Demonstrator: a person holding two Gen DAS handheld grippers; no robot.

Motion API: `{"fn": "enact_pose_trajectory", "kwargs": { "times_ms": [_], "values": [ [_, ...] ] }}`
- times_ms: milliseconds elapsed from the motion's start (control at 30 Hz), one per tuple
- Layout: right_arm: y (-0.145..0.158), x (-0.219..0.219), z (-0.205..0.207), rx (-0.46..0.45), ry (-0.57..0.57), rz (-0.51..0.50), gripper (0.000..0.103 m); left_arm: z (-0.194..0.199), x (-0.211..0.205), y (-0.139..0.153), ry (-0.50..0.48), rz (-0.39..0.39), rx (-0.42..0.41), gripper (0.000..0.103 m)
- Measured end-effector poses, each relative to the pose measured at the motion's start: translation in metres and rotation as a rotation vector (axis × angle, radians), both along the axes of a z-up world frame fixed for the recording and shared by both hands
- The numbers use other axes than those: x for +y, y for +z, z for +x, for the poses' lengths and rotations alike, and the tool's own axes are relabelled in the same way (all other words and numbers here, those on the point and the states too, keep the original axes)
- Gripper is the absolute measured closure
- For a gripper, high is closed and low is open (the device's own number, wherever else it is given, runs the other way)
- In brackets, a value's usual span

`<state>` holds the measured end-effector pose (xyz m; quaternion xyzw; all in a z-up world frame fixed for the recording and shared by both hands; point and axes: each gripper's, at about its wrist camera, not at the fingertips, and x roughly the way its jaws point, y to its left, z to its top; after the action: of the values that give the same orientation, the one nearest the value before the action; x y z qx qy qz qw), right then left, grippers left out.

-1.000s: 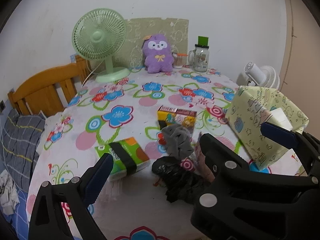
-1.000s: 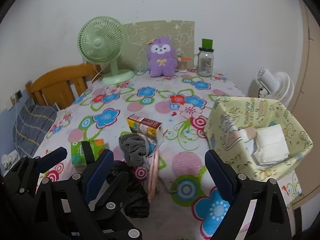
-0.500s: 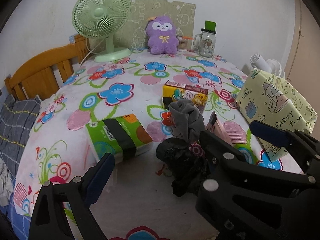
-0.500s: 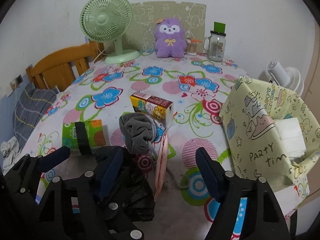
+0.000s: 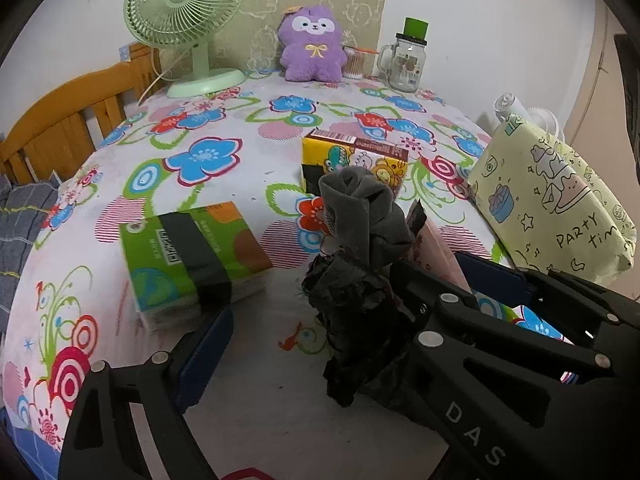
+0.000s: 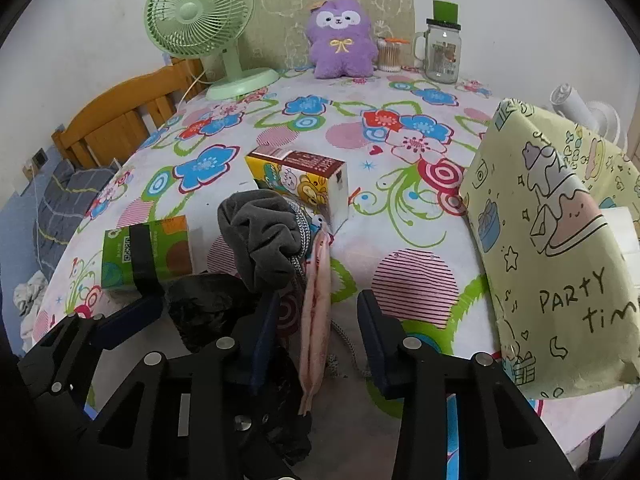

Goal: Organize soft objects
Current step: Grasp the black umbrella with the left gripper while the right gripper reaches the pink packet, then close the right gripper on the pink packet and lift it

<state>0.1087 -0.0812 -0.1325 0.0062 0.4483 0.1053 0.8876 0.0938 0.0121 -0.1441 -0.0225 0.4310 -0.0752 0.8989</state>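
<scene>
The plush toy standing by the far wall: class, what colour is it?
Purple, with a white face and yellow bow; the plush toy shows best in the right wrist view.

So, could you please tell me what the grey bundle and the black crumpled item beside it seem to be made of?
The grey bundle looks like matte soft knit fabric, with rounded folds. The black crumpled item seems to be thin plastic film or light cloth, with sharp creases and a faint sheen; I cannot tell which.

At the bottom centre of the frame the right gripper [image 6: 318,344] is closing its jaws around a pink flat pouch [image 6: 316,312] standing on edge, the blue pads not yet pressing on it. Left of the pouch sit a grey rolled cloth [image 6: 260,240] and a crumpled black bag [image 6: 208,304], with the left gripper [image 6: 120,320] at the lower left. A yellow "PARTY time" fabric bin [image 6: 560,248] fills the right side, on the floral tablecloth [image 6: 360,128].
</scene>
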Motion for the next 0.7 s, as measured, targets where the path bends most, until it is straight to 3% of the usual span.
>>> {"fn": "enact_pose_trajectory", "kwargs": {
  "times_ms": [300, 500, 600, 700],
  "values": [
    [-0.007, -0.009, 0.008, 0.016, -0.010, 0.006, 0.060, 0.008, -0.009, -0.005, -0.013, 0.012, 0.010, 0.010],
    [-0.009, -0.016, 0.011, 0.031, -0.037, 0.003, 0.058, 0.009, -0.015, -0.006, -0.012, 0.079, -0.015, 0.038],
    [-0.008, -0.018, 0.011, 0.027, -0.042, 0.007, 0.058, 0.008, -0.015, -0.005, -0.019, 0.075, -0.024, 0.058],
    [-0.009, -0.018, 0.011, 0.033, -0.043, 0.005, 0.058, 0.008, -0.017, -0.005, -0.034, 0.071, -0.027, 0.066]
  ]
}}
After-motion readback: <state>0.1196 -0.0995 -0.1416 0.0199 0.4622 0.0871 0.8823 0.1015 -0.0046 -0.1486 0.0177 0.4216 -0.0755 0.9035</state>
